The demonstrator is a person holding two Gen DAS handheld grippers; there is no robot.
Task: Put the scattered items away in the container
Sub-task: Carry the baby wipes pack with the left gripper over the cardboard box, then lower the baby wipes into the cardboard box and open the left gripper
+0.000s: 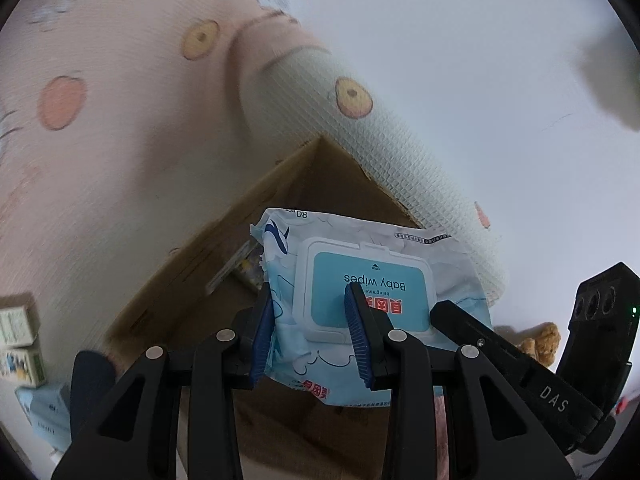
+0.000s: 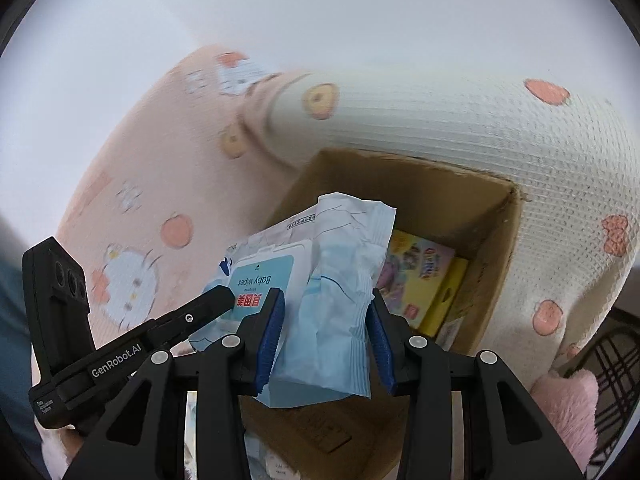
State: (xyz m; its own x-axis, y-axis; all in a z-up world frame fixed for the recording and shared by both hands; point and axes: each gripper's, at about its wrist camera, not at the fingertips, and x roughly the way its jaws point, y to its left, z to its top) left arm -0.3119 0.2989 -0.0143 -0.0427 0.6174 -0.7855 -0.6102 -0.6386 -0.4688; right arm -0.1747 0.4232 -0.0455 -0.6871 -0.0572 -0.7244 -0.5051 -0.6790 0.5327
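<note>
Baby wipes pack point(image 1: 360, 292) held above open cardboard box point(image 2: 492, 216), clamped by both grippers. Left gripper point(image 1: 310, 332) clenched on lid end; right gripper point(image 2: 326, 344) clenched on soft side of pack. Picture book point(image 2: 420, 276) seen in box at 2 o'clock of pack in right wrist view. Risk: uneven release → pack tilted, snagged on box rim, dropped onto patterned blanket point(image 2: 152, 200). Soft film may slip from pads.

wipes pack point(image 1: 360, 300): crinkled glossy plastic film, smooth hard plastic lid | box point(image 2: 448, 200): matt brown cardboard | blanket point(image 2: 460, 128): waffle-textured cloth, soft, matt | left gripper point(image 1: 312, 332): matt black plastic, ribbed blue pads, probably rubber | books in box point(image 2: 424, 276): glossy printed covers
</note>
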